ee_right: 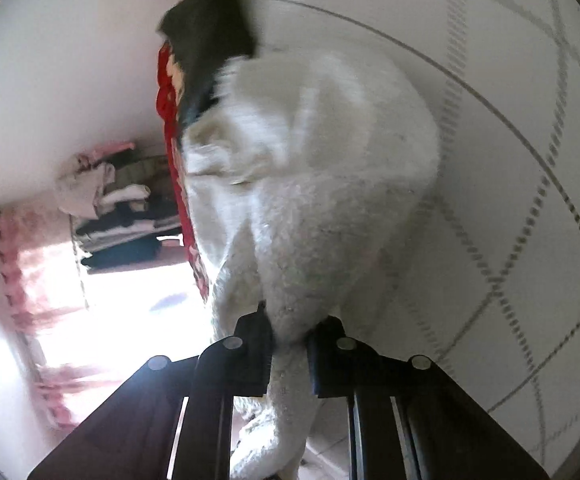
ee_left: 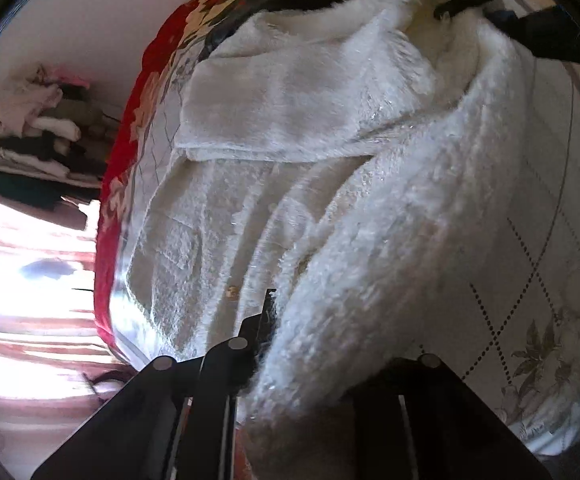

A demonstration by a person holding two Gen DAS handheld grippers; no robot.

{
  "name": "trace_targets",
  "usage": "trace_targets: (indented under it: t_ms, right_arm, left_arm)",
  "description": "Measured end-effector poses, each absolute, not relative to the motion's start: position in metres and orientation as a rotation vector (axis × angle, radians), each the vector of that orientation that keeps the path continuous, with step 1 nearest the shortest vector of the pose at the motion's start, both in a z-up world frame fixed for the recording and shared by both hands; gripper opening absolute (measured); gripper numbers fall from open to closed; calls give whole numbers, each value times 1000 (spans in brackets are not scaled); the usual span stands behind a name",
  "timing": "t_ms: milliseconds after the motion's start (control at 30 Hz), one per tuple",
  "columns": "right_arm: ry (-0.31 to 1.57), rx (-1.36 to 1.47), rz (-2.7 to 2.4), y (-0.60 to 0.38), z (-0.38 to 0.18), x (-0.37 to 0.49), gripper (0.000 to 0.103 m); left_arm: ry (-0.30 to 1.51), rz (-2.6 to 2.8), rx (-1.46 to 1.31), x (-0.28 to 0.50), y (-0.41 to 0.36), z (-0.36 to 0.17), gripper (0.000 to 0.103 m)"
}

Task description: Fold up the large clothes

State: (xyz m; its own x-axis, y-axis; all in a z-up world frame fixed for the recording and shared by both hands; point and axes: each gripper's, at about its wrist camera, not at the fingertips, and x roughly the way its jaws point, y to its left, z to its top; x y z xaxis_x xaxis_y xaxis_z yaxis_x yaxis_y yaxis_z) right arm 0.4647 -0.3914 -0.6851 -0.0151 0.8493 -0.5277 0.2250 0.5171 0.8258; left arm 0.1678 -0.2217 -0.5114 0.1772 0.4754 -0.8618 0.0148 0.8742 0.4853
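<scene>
White fleece coat [ee_left: 329,168] lies lengthwise along the bed [ee_left: 549,240], collar far.

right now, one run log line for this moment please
stage: folding white fluffy coat on bed | left gripper: shut on coat | right gripper: shut on coat | clothes pile: background

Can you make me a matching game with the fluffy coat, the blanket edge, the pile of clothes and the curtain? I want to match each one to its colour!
Things:
1. fluffy coat
2. blanket edge
3. pile of clothes
4. curtain

Colours:
A. pink
B. white
C. mixed dark and light
D. red

Pairs: 1-B, 2-D, 3-C, 4-A
</scene>
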Motion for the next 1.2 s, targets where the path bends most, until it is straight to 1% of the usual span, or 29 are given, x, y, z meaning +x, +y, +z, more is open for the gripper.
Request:
trace_targets:
  t_ms: [133,200,233,333,400,500,600,667,733,867,900,933,967,1000,1033,1067,1133,1200]
  right_arm:
    - [1520,801,652,-340,-614,475,14]
    - [1510,740,649,-294,-589,478,13]
    - [1510,715,648,-293,-577,482,13]
    - [1524,586,618,-227,-549,497,13]
    - [1537,532,597,-183,-543,506,13]
    - [1548,460,573,-131,-546,518,13]
    - [1571,374,545,-64,-560,532,12]
    - [1589,328,523,-41,-572,534,12]
    - [1618,267,492,-14,-591,537,12]
    - [1670,167,448,18,-618,537,13]
    - [1685,150,451,26,-626,538,14]
    - [1704,134,455,31,-631,539,19]
    - [1722,133,462,33,-635,541,23]
    - [1748,159,494,31,-635,542,29]
    - [1758,213,542,26,-630,544,48]
    - [1756,276,587,24,-625,549,61]
    - [1709,388,665,-7,-600,547,66]
    - [1634,419,642,-57,-576,542,71]
  left_arm:
    - [1377,301,283,175,-172,-482,15]
    - [1376,296,218,180,-138,-469,16]
    - [1379,294,185,183,-122,-465,17]
    - [1384,292,78,193,-67,-457,18]
    - [1387,284,10,202,-28,-460,18]
    - [1396,268,-118,216,33,-475,19]
    - [1407,289,-264,224,89,-494,21]
    - [1418,300,-357,228,127,-514,22]
    - [1433,301,-451,233,157,-534,30]
    - [1438,377,-560,226,203,-562,40]
    - [1437,395,-587,222,212,-566,49]
    - [1435,407,-606,220,217,-567,61]
    - [1430,422,-640,214,223,-568,65]
    - [1421,425,-663,210,225,-567,67]
    - [1407,424,-689,206,225,-563,70]
    - [1401,421,-699,204,222,-559,72]
    - [1386,414,-689,202,213,-547,83]
    - [1371,407,-674,204,204,-535,87]
